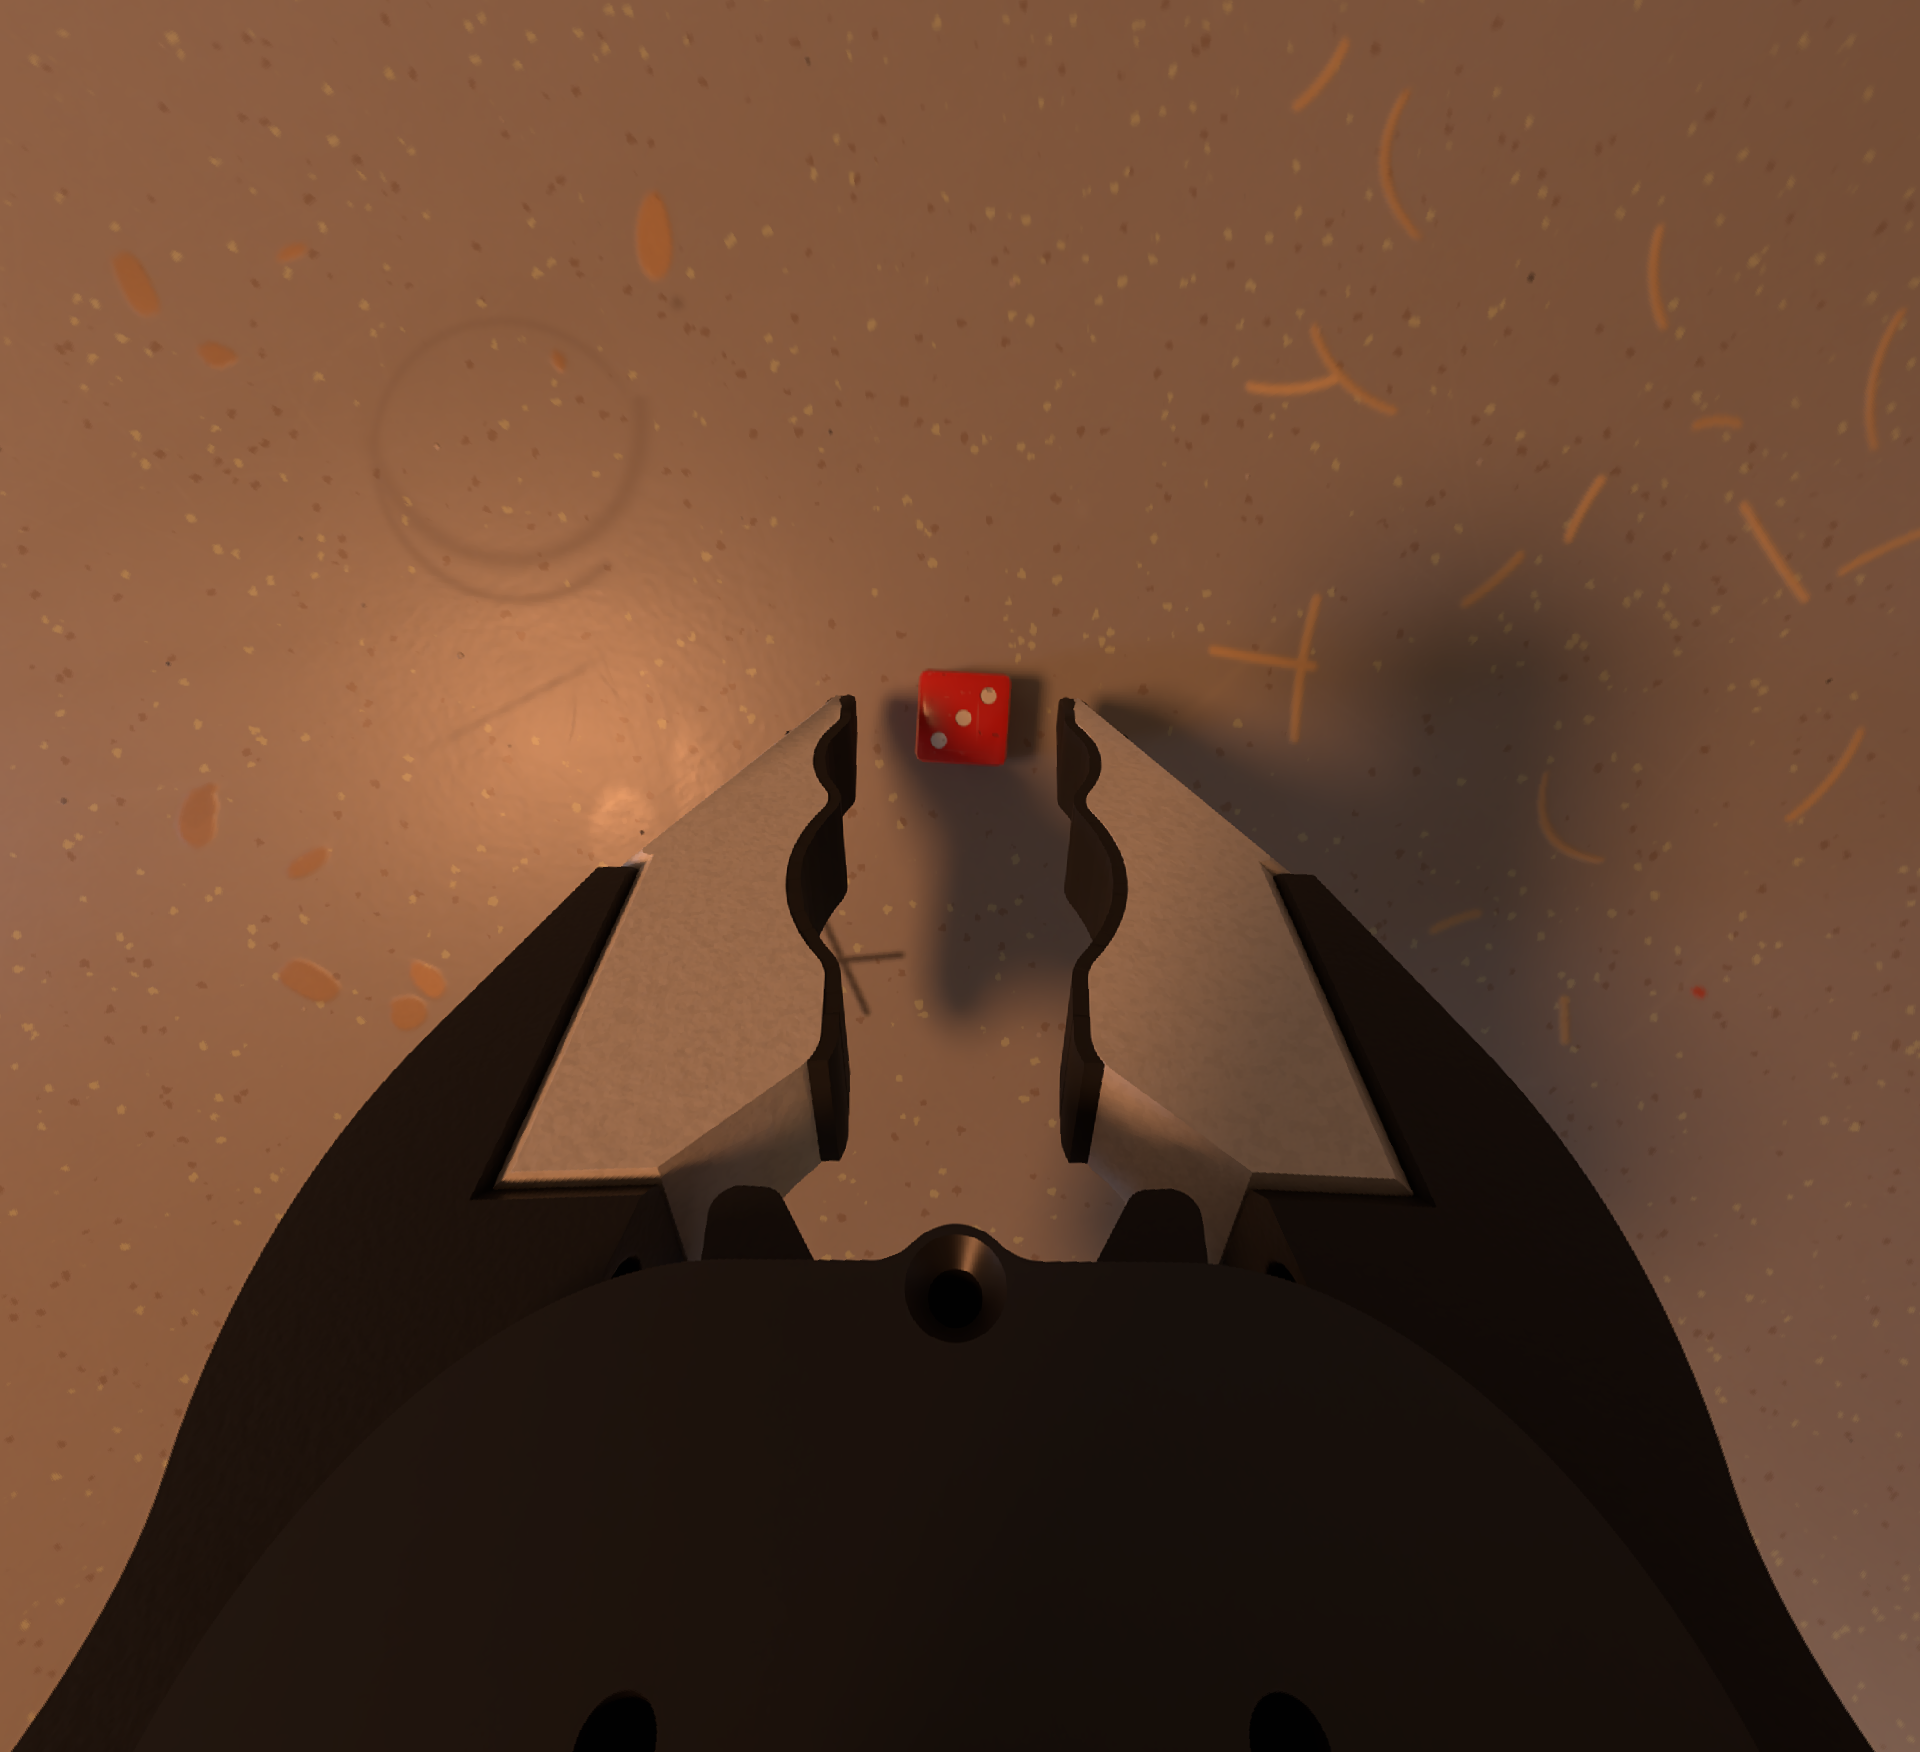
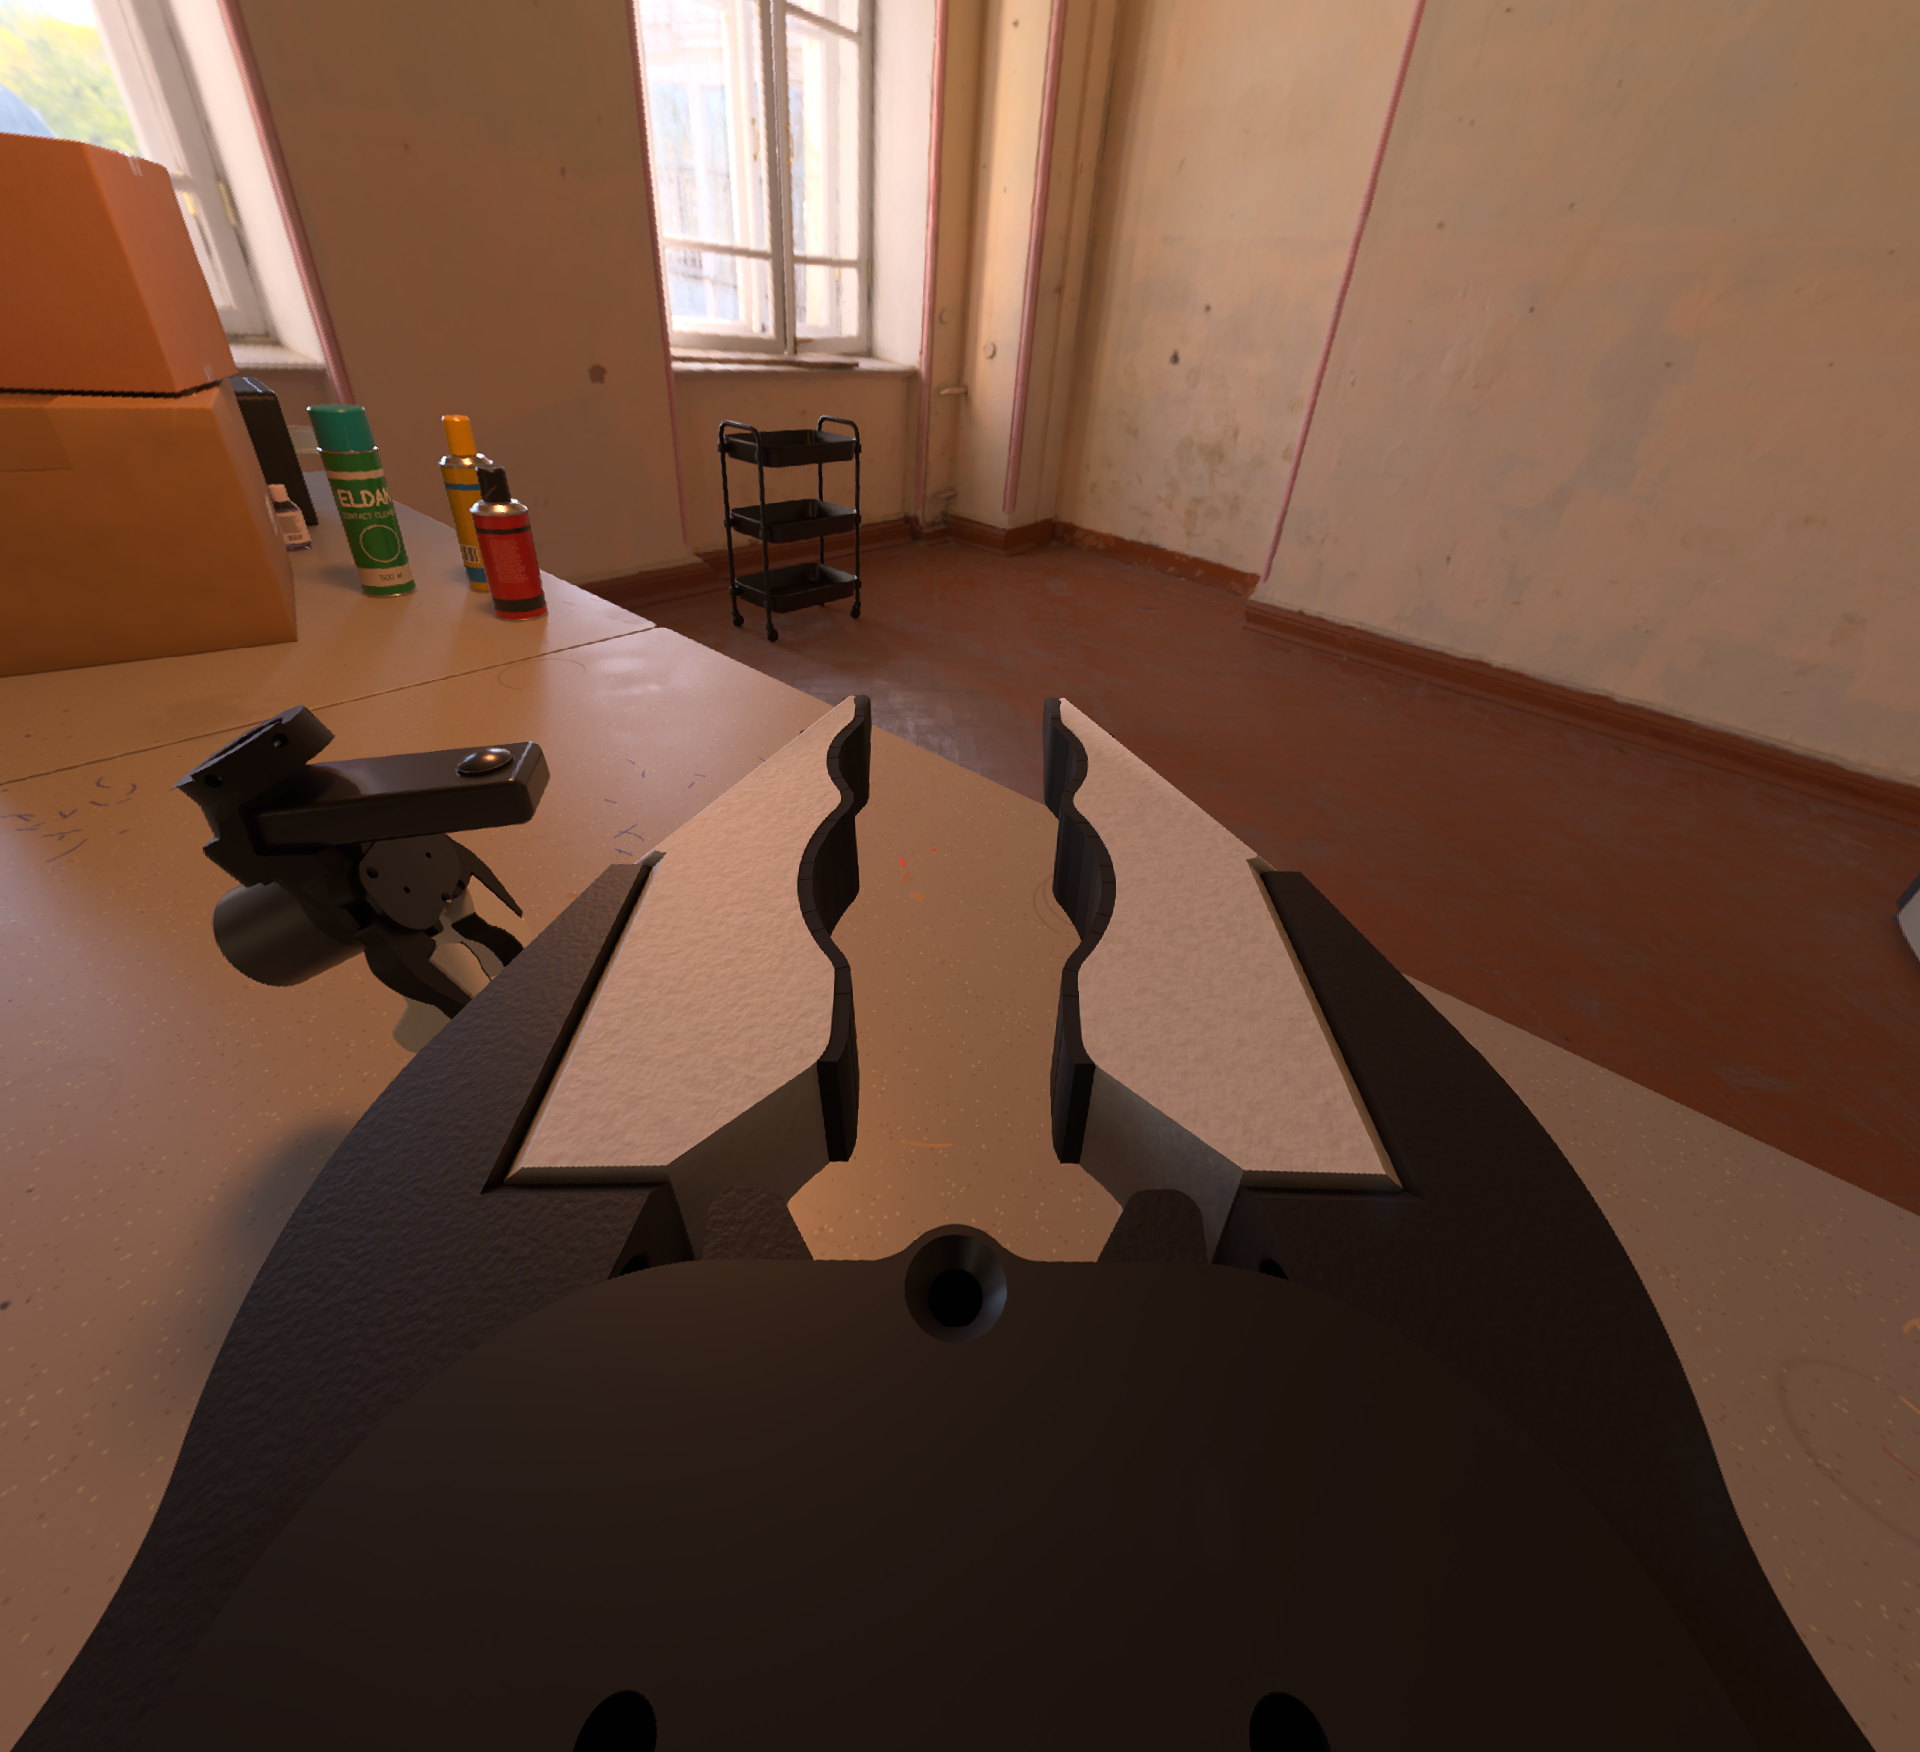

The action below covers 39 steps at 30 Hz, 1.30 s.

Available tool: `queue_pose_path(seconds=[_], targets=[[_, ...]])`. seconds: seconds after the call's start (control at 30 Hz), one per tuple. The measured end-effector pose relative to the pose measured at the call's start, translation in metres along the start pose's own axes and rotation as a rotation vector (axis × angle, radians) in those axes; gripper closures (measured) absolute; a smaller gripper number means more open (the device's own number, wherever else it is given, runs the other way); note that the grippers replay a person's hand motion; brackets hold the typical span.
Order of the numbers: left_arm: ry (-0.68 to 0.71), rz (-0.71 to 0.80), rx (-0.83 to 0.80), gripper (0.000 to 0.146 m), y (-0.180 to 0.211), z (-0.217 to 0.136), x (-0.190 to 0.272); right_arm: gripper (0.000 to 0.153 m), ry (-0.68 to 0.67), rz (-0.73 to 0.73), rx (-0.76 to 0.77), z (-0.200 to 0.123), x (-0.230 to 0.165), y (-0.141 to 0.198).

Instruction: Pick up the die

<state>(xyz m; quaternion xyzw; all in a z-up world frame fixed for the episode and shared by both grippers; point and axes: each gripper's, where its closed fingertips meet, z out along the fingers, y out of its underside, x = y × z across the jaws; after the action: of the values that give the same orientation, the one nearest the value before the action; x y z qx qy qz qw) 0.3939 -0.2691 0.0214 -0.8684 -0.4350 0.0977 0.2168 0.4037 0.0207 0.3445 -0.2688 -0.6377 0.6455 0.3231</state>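
A small red die (image 1: 963, 716) with three white pips facing me lies on the speckled tan table (image 1: 727, 144). My left gripper (image 1: 956, 715) points straight down at it, open, with the die level with the fingertips and apart from both. My right gripper (image 2: 951, 726) is open and empty, held above the table near its edge and looking out over the floor. The left gripper also shows in the right wrist view (image 2: 364, 861), to the left and pointing down. The die is hidden in the right wrist view.
Two cardboard boxes (image 2: 114, 455) and three spray cans (image 2: 364, 502) stand at the table's far left. The table edge (image 2: 727, 653) runs diagonally ahead of my right gripper. A black trolley (image 2: 792, 518) stands on the floor by the window.
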Motion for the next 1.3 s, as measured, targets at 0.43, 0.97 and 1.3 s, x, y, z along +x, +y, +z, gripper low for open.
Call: queue_pose_path(seconds=[0.43, 0.97, 1.3], targets=[[0.021, 0.075, -0.050, 0.128, 0.004, 0.006, 0.003, 0.121, -0.013, 0.006, 0.000, -0.007, -0.001, -0.002], [0.239, 0.246, 0.430, 0.128, -0.129, -0.105, 0.051, 0.122, -0.110, -0.045, -0.118, 0.014, -0.019, 0.021], [0.221, 0.294, 0.503, 0.128, -0.197, -0.144, 0.067, 0.124, -0.066, -0.048, -0.122, 0.015, -0.008, 0.025]])
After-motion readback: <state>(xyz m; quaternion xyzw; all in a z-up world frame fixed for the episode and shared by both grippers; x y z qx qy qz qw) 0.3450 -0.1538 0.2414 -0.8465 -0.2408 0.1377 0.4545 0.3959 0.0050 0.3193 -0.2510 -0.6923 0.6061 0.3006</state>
